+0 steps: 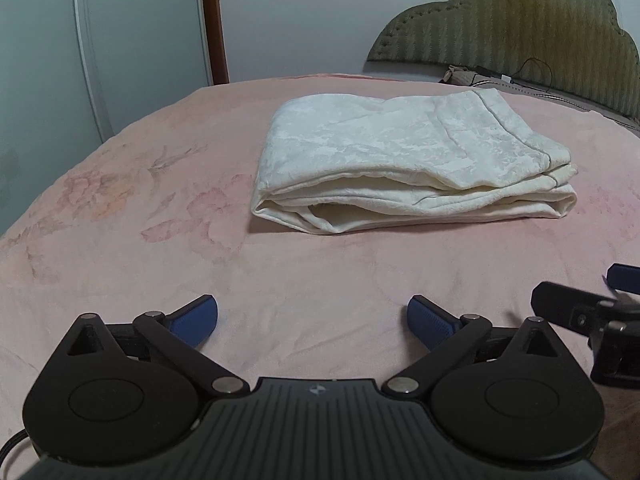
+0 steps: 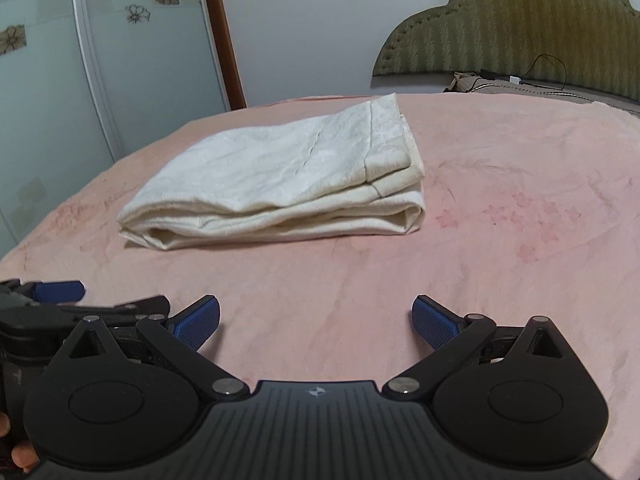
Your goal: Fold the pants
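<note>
The cream-white pants lie folded in a thick flat stack on the pink bed blanket; they also show in the right wrist view. My left gripper is open and empty, low over the blanket, well short of the pants. My right gripper is open and empty too, beside the left one and equally far back. Part of the right gripper shows at the right edge of the left wrist view, and part of the left gripper shows at the left edge of the right wrist view.
An olive padded headboard stands at the back right with a pillow and a black cable at its foot. A pale wardrobe with flower prints and a brown door frame stand beyond the bed's far left edge.
</note>
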`<move>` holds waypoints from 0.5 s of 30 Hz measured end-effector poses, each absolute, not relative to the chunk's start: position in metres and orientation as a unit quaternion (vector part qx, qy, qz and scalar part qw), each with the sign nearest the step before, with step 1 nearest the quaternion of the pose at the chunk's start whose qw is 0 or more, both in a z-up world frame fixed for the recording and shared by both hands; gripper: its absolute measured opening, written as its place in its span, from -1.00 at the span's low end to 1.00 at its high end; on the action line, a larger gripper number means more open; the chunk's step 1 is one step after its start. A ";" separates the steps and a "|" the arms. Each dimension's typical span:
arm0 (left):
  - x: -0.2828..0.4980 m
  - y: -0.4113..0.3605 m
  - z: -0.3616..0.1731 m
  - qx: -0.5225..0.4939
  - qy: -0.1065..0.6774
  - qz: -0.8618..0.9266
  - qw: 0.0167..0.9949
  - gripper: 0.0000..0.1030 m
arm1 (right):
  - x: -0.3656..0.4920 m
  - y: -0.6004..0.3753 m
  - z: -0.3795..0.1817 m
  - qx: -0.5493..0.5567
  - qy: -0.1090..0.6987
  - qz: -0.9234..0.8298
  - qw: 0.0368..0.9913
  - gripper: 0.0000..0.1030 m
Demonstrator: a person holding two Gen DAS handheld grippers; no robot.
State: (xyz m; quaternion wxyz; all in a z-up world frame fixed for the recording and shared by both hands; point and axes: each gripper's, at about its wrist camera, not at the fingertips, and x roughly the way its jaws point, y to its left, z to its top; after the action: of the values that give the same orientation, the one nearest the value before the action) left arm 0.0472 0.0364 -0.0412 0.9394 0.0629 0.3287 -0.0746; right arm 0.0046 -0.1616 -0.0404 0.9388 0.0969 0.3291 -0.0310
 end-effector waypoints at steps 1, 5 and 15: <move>0.048 0.037 -0.041 0.059 0.330 -0.076 0.939 1.00 | 0.004 -0.160 -0.041 0.093 0.329 -0.031 0.939 1.00; 0.049 0.040 -0.042 0.051 0.332 -0.078 0.939 1.00 | 0.004 -0.154 -0.041 0.061 0.330 -0.037 0.941 1.00; 0.047 0.040 -0.041 0.055 0.328 -0.091 0.939 1.00 | 0.010 -0.158 -0.047 0.049 0.363 -0.037 0.930 1.00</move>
State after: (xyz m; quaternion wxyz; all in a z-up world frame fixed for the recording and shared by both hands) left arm 0.0468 0.0395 -0.0408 0.9388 0.0551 0.3275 -0.0910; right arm 0.0098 -0.1580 -0.0472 0.9300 0.0489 0.3625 -0.0369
